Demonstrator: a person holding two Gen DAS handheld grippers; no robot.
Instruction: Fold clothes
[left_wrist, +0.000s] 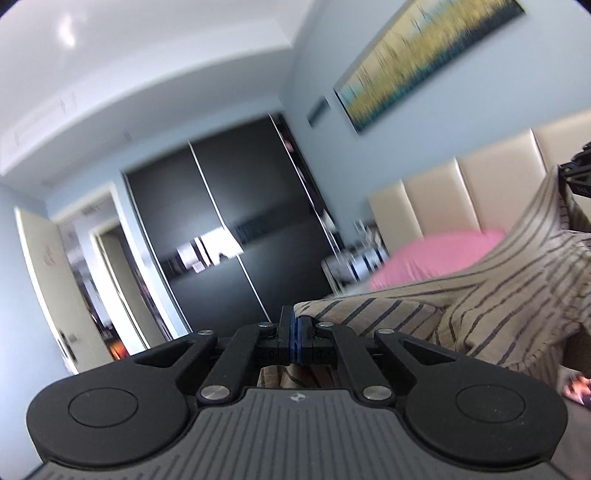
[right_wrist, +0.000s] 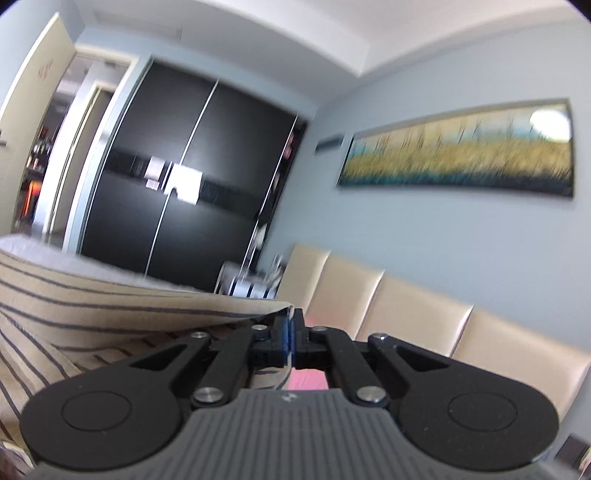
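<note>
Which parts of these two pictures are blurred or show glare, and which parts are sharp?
Left wrist view: the black left gripper is sharp; the beige striped garment, the pink pillow and the long yellow-and-teal painting are smeared, and a light glares on the ceiling. Right wrist view: the black right gripper is sharp; the painting is blurred with a bright reflection; the glossy black wardrobe mirrors light patches.
</note>
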